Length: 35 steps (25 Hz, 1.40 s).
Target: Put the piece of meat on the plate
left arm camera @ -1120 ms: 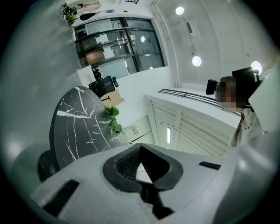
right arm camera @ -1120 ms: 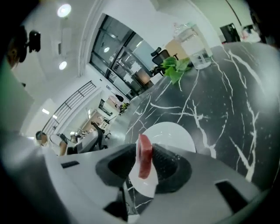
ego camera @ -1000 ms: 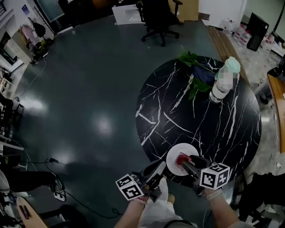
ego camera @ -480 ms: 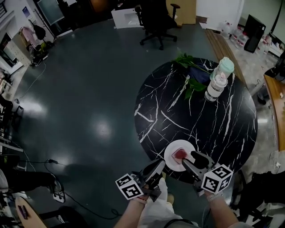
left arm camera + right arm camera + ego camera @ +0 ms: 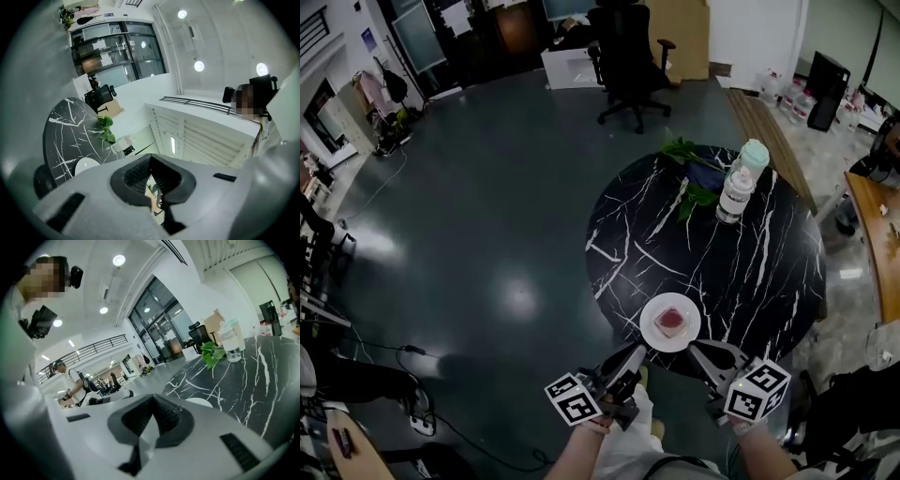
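Drew right gripper (image 5: 701, 352) back off plate (image 5: 646, 325), fingers closed empty, leaving meat (image 5: 671, 321) seemingly on it; held left gripper (image 5: 635, 353) closed near plate.

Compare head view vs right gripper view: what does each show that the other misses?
Head view only: the piece of meat lying on the plate, the left tool, and the dark floor. Right gripper view only: ceiling lights, a person standing far off, and the right tool up close, jaws together with nothing between them. Both: the black marble table, the plate, the bottle, the plant and the office chair.
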Each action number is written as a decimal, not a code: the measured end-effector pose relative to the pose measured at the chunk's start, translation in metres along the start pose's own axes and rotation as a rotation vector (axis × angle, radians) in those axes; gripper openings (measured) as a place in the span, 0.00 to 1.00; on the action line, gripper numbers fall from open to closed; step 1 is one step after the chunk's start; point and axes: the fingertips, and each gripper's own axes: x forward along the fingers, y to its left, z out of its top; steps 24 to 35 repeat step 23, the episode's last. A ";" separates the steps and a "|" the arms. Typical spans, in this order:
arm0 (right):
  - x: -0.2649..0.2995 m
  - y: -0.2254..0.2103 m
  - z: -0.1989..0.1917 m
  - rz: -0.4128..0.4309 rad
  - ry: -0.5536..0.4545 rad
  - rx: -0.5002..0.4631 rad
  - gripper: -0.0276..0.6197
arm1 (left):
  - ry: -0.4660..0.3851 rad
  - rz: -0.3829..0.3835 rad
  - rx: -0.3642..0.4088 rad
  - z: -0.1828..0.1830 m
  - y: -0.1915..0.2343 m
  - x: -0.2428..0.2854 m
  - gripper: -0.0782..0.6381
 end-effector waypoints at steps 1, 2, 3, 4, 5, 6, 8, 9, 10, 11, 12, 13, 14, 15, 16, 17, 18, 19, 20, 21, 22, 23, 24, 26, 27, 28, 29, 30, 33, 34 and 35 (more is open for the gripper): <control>-0.005 0.006 0.002 0.007 -0.008 -0.006 0.06 | -0.003 0.001 0.002 -0.001 -0.006 -0.003 0.12; -0.010 0.012 0.004 0.014 -0.015 -0.010 0.06 | -0.007 0.002 0.004 -0.002 -0.012 -0.006 0.12; -0.015 0.017 0.006 0.019 -0.022 -0.013 0.06 | -0.011 0.004 0.006 -0.003 -0.018 -0.008 0.12; -0.019 0.021 0.007 0.025 -0.029 -0.017 0.06 | -0.014 0.005 0.009 -0.003 -0.023 -0.010 0.12; -0.023 0.025 0.009 0.030 -0.036 -0.021 0.06 | -0.017 0.005 0.013 -0.003 -0.028 -0.012 0.12; -0.027 0.029 0.011 0.034 -0.044 -0.025 0.06 | -0.020 0.004 0.020 -0.002 -0.033 -0.013 0.12; -0.034 0.037 0.017 0.041 -0.059 -0.036 0.06 | -0.027 -0.002 0.037 0.001 -0.042 -0.013 0.12; -0.038 0.040 0.019 0.044 -0.066 -0.041 0.06 | -0.032 -0.007 0.047 0.003 -0.046 -0.013 0.12; -0.041 0.042 0.020 0.046 -0.073 -0.046 0.06 | -0.037 -0.013 0.057 0.006 -0.051 -0.012 0.12; -0.044 0.044 0.022 0.048 -0.079 -0.049 0.06 | -0.043 -0.019 0.067 0.009 -0.056 -0.011 0.12; -0.047 0.045 0.023 0.049 -0.085 -0.053 0.06 | -0.049 -0.025 0.077 0.012 -0.060 -0.010 0.12; -0.050 0.047 0.024 0.051 -0.091 -0.057 0.06 | -0.054 -0.031 0.084 0.015 -0.064 -0.009 0.12; -0.052 0.049 0.026 0.053 -0.096 -0.061 0.06 | -0.058 -0.036 0.090 0.017 -0.068 -0.007 0.12; -0.054 0.051 0.028 0.055 -0.100 -0.064 0.06 | -0.060 -0.041 0.095 0.019 -0.072 -0.006 0.12; -0.056 0.052 0.030 0.056 -0.104 -0.068 0.06 | -0.062 -0.045 0.098 0.019 -0.075 -0.005 0.12; -0.058 0.053 0.032 0.058 -0.108 -0.069 0.06 | -0.063 -0.046 0.100 0.020 -0.077 -0.004 0.12; -0.059 0.054 0.032 0.059 -0.111 -0.069 0.06 | -0.064 -0.046 0.101 0.019 -0.078 -0.004 0.12; -0.059 0.053 0.033 0.060 -0.113 -0.066 0.06 | -0.065 -0.045 0.101 0.019 -0.078 -0.003 0.12; -0.060 0.052 0.033 0.061 -0.115 -0.064 0.06 | -0.067 -0.044 0.099 0.019 -0.078 -0.003 0.12; -0.060 0.052 0.033 0.061 -0.116 -0.063 0.06 | -0.070 -0.043 0.097 0.020 -0.078 -0.003 0.12; -0.061 0.052 0.033 0.061 -0.117 -0.062 0.06 | -0.072 -0.043 0.095 0.020 -0.079 -0.003 0.12; -0.061 0.051 0.034 0.060 -0.119 -0.061 0.06 | -0.075 -0.043 0.093 0.021 -0.079 -0.003 0.12; -0.061 0.051 0.034 0.060 -0.119 -0.061 0.06 | -0.075 -0.043 0.093 0.021 -0.079 -0.003 0.12; -0.061 0.051 0.034 0.060 -0.119 -0.061 0.06 | -0.075 -0.043 0.093 0.021 -0.079 -0.003 0.12; -0.061 0.051 0.034 0.060 -0.119 -0.061 0.06 | -0.075 -0.043 0.093 0.021 -0.079 -0.003 0.12; -0.061 0.051 0.034 0.060 -0.119 -0.061 0.06 | -0.075 -0.043 0.093 0.021 -0.079 -0.003 0.12; -0.061 0.051 0.034 0.060 -0.119 -0.061 0.06 | -0.075 -0.043 0.093 0.021 -0.079 -0.003 0.12; -0.061 0.051 0.034 0.060 -0.119 -0.061 0.06 | -0.075 -0.043 0.093 0.021 -0.079 -0.003 0.12; -0.061 0.051 0.034 0.060 -0.119 -0.061 0.06 | -0.075 -0.043 0.093 0.021 -0.079 -0.003 0.12; -0.061 0.051 0.034 0.060 -0.119 -0.061 0.06 | -0.075 -0.043 0.093 0.021 -0.079 -0.003 0.12; -0.061 0.051 0.034 0.060 -0.119 -0.061 0.06 | -0.075 -0.043 0.093 0.021 -0.079 -0.003 0.12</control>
